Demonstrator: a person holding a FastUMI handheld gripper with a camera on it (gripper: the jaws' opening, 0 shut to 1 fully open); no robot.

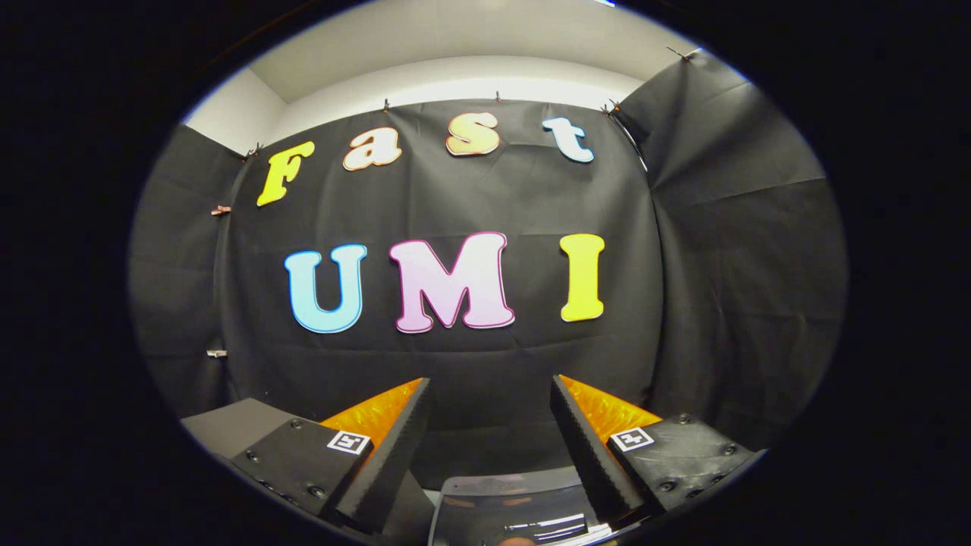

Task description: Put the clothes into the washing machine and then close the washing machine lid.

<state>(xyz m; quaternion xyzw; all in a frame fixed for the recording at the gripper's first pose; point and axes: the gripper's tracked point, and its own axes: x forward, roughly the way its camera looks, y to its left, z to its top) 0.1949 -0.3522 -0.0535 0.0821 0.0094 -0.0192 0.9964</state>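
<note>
Ahead of the fingers, beyond them and well apart: the booth wall [485,364], black cloth hung by clips under a pale ceiling strip [455,76], creased at the right-hand corner. Below and between the fingers, close in: a dark glossy curved surface [516,508] catching light streaks, probably part of the washing machine, perhaps its lid or top, though too little in sight to say which. To the left, just behind the left finger: a flat grey slab [227,425], nature unclear. Nearest of all: the gripper [489,402], fingers spread wide apart, nothing held between them, ridged inner faces turned toward one another.

No clothes to be made out here, so their place cannot be told. Judged from this: either the very start of the task, gripper raised and aimed level at the wall, or a pause between steps. Next move likely calls for tipping down to find the garment or the machine opening, keeping the fingers apart until cloth sits between them.
</note>
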